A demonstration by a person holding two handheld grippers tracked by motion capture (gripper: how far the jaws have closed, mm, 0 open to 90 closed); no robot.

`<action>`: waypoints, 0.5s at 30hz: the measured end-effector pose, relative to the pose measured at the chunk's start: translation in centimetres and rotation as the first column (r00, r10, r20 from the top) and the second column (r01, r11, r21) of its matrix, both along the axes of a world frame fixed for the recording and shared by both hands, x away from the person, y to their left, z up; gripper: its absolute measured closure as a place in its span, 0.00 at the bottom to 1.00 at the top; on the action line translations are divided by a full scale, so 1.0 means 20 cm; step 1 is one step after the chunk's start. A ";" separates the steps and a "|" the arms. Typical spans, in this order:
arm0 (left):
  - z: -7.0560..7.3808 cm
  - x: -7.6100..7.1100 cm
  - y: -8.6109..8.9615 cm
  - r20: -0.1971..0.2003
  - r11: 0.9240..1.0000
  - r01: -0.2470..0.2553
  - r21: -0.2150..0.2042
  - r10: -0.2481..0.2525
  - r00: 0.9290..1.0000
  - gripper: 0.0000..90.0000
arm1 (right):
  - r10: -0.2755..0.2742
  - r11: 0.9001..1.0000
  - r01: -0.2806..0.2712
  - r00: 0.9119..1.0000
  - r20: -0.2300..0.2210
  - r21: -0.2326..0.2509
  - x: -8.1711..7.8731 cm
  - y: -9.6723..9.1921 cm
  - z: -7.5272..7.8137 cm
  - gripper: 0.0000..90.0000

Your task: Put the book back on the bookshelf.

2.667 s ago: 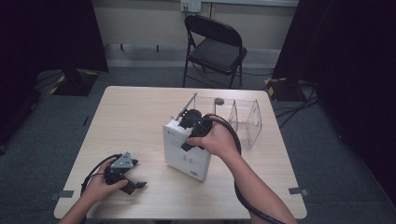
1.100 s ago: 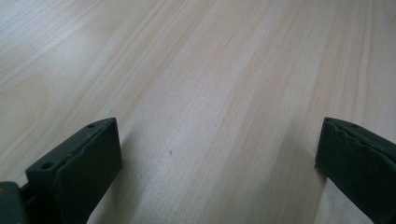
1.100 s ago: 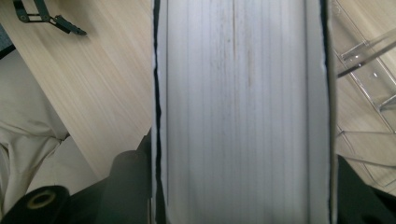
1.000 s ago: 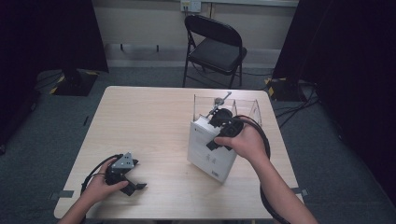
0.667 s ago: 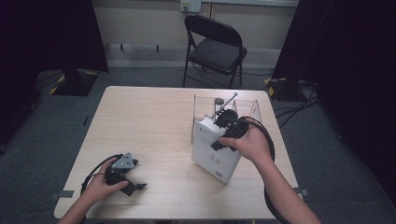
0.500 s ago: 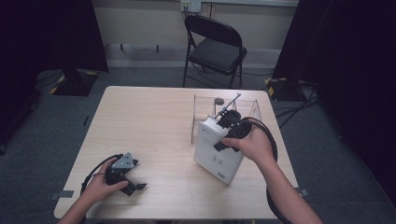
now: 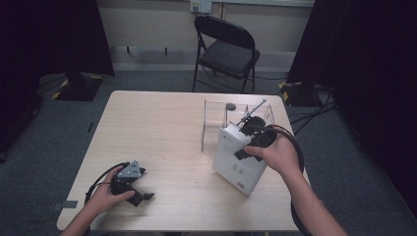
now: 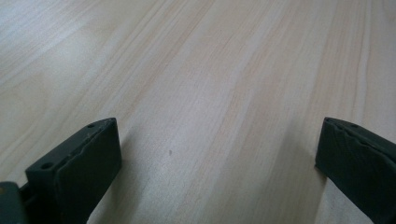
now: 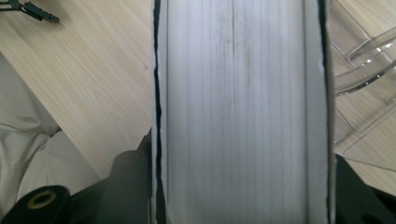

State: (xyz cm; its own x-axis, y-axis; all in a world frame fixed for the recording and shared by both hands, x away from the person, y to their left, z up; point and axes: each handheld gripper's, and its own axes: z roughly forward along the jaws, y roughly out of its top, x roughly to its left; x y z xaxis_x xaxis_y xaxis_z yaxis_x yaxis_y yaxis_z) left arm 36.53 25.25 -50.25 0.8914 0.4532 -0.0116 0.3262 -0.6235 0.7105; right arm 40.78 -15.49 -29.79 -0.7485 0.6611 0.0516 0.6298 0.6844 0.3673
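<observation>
left claw [image 7: 140, 192]: jaws wide apart, low | right claw [image 7: 246, 140]: clamped, raised

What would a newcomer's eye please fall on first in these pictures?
Most likely the white box, tilted near the table's right edge and clamped from above by the right gripper. Behind it stands a clear plastic organizer. Near the front left, the left gripper rests on bare wood, open.

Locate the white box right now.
High view: the white box sits tilted at the table's right side, clamped in the right gripper, just in front of the clear organizer.
</observation>
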 end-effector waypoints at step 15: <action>0.00 0.00 0.00 0.000 1.000 0.003 0.000 -0.003 1.000 0.00 | -0.028 0.999 0.028 1.000 -0.006 -0.017 -0.03 -0.09 0.01 0.58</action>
